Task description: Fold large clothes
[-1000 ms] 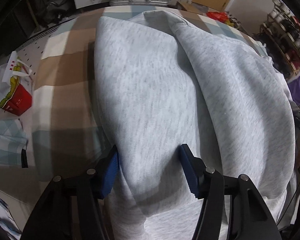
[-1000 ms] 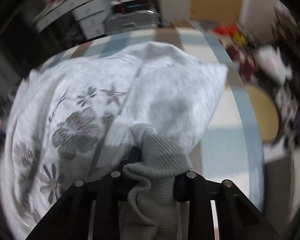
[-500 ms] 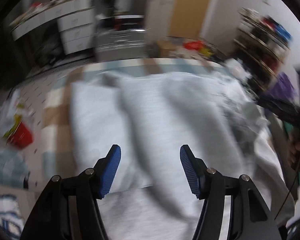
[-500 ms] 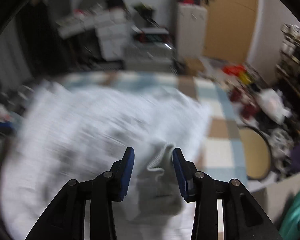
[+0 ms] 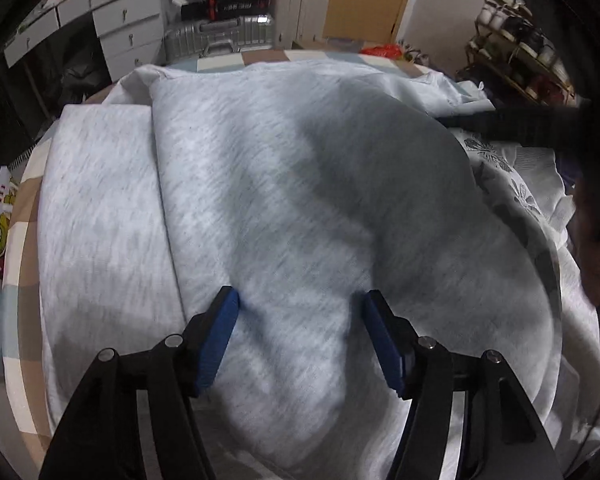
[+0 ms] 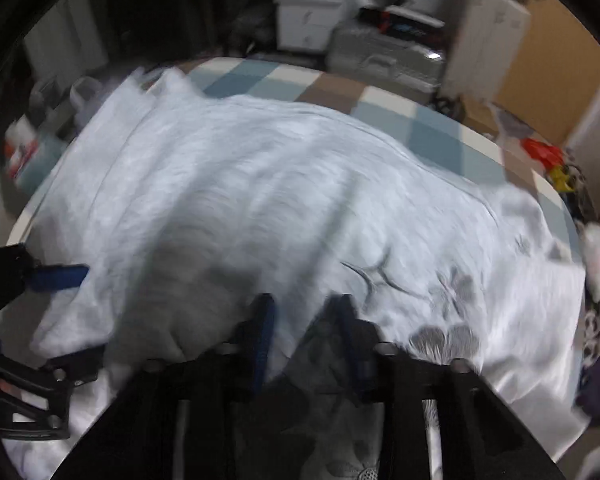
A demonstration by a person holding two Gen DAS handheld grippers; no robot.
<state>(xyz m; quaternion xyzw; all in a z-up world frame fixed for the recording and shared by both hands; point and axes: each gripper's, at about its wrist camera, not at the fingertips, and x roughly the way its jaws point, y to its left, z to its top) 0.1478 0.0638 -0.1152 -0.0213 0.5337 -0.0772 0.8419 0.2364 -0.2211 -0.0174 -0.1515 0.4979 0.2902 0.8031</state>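
Left gripper (image 5: 298, 300), bottom centre of left view: blue-padded jaws standing apart, nothing clamped, over pale grey heathered sweatshirt (image 5: 284, 184).

Right gripper (image 6: 302, 308), bottom centre of blurred right view: jaws just narrowing, small gap left, no cloth visibly pinched.

Sweatshirt spread mid-frame on checked blue-tan-white cover (image 6: 384, 116).

Silver ribbed suitcase (image 5: 220, 36) at top.

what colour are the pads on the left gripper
Blue pads on black fingers, clearest in the left wrist view.
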